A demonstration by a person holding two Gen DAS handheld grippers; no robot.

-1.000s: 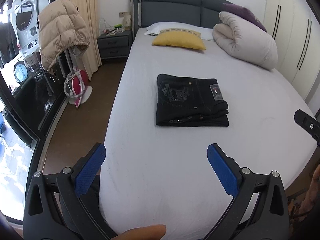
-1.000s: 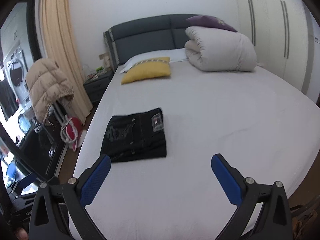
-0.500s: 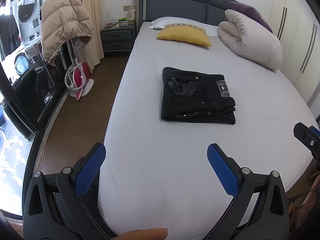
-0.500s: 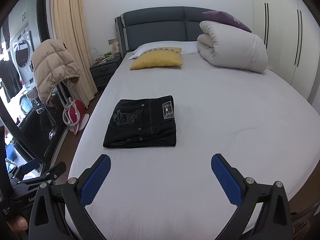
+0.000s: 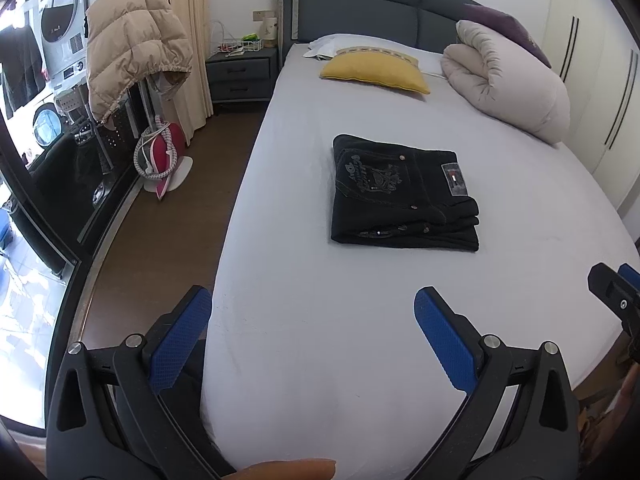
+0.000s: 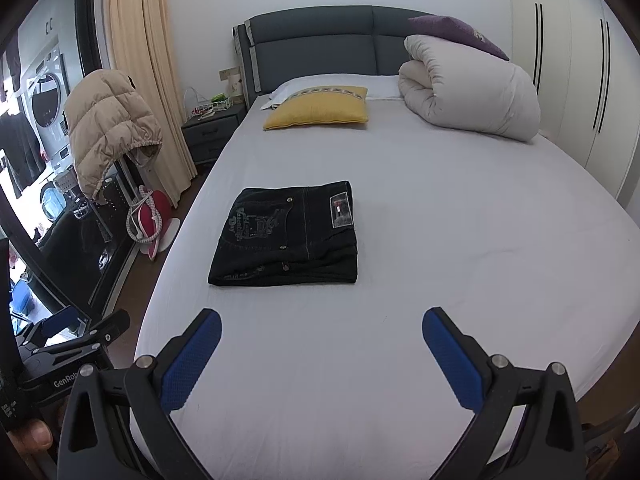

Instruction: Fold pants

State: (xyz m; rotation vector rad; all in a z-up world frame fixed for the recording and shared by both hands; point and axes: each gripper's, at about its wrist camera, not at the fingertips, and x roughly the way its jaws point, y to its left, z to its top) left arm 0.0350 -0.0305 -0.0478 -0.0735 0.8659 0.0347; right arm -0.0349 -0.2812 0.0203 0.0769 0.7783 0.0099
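Black pants [image 5: 404,196] lie folded into a compact rectangle on the white bed sheet [image 5: 320,320], back pocket and label up. They also show in the right wrist view [image 6: 288,236]. My left gripper [image 5: 312,300] is open and empty, held over the foot of the bed, well short of the pants. My right gripper [image 6: 320,320] is open and empty, also near the foot end. The right gripper's tip shows at the left wrist view's right edge [image 5: 616,292].
A yellow pillow [image 6: 320,110] and a rolled white duvet [image 6: 472,100] lie at the headboard end. A nightstand [image 5: 242,76], a beige jacket on a rack [image 5: 132,56] and a red iron [image 5: 160,156] stand left of the bed. Wardrobe doors [image 6: 580,80] are on the right.
Both grippers have drawn back and risen slightly, so the pants sit more centred in both views. Both stay open. The pants have not moved.
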